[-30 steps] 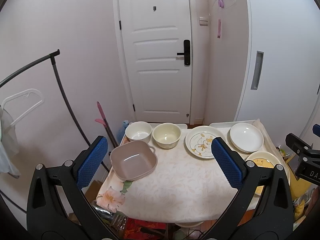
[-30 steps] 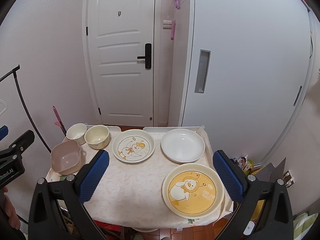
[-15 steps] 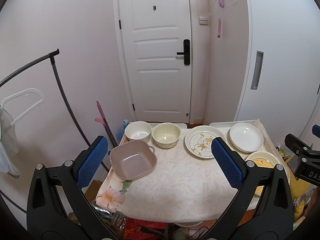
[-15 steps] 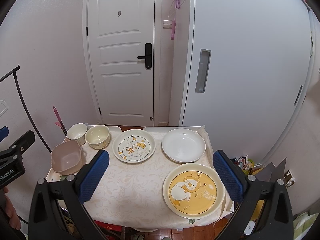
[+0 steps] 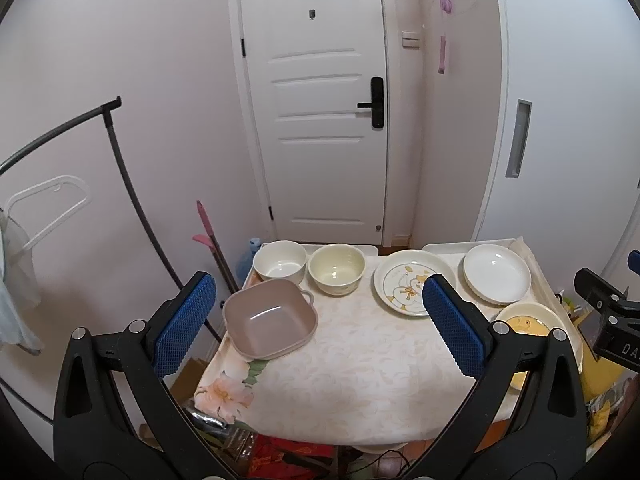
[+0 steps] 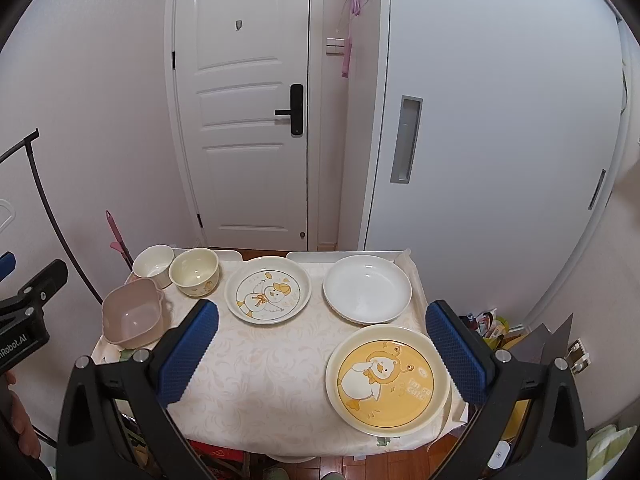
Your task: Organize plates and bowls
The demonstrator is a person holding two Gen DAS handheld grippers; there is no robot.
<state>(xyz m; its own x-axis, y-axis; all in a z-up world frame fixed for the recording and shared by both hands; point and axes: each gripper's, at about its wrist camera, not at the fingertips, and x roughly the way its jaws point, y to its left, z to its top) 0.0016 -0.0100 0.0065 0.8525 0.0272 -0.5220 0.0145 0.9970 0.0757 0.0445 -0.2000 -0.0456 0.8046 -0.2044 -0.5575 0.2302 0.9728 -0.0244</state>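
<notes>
Table point(image 6: 280, 380): small, covered with a pale floral cloth, standing before a white door point(image 6: 244, 120).

Bowls, left end:
- pink square bowl point(image 5: 270, 322) with handles, at the near left edge;
- white bowl point(image 5: 280, 262) behind it, at the far left corner;
- cream bowl point(image 5: 337, 268) just beside the white bowl, on its right.

Plates, centre to right:
- duck plate point(image 6: 268, 290), white ground, far centre;
- plain white plate point(image 6: 367, 289), far right, partly on a white tray point(image 6: 308, 255);
- yellow plate point(image 6: 387, 379), bear-duck print, near right corner, just in front of the white plate.

Left gripper point(image 5: 318, 326): blue pads spread wide, holding nothing, above the table's near left side, clear of the dishes.

Right gripper point(image 6: 320, 352): blue pads likewise wide apart, holding nothing, above the near edge; the yellow plate shows between its fingers.

Garment rail point(image 5: 120, 184): left of the table, by the wall.
</notes>
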